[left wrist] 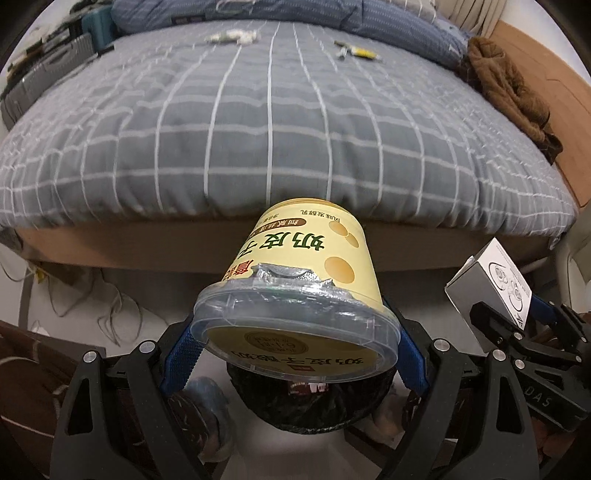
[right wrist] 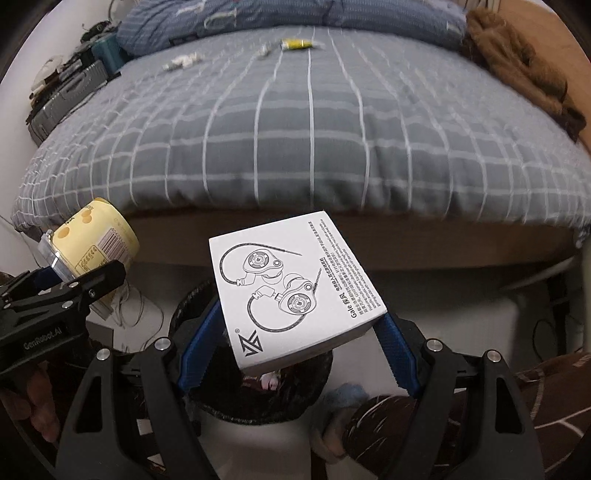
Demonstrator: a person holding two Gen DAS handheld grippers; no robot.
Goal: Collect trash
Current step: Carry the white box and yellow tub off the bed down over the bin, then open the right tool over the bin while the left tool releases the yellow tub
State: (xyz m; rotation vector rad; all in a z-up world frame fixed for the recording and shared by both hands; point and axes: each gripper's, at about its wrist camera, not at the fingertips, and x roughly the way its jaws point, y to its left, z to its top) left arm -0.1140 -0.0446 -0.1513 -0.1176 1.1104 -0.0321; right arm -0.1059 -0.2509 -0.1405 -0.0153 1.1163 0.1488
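Observation:
My left gripper (left wrist: pixel 295 350) is shut on a yellow yogurt cup (left wrist: pixel 306 266) with a clear plastic lid, gripped at the lid rim between the blue pads. The cup hangs over a bin lined with a black bag (left wrist: pixel 314 406) on the floor. My right gripper (right wrist: pixel 295 339) is shut on a white earphone box (right wrist: pixel 291 288) printed with line drawings, held above the same black-bagged bin (right wrist: pixel 255 391). The cup (right wrist: pixel 96 240) and the left gripper show at the left of the right wrist view. The box (left wrist: pixel 491 284) shows at the right of the left wrist view.
A bed with a grey checked cover (left wrist: pixel 280 122) fills the background. White crumpled scraps (left wrist: pixel 232 36) and a small yellow item (right wrist: pixel 295 44) lie far back on it. A brown garment (left wrist: pixel 509 88) lies at the bed's right edge. Loose cables (left wrist: pixel 110 310) trail on the floor at left.

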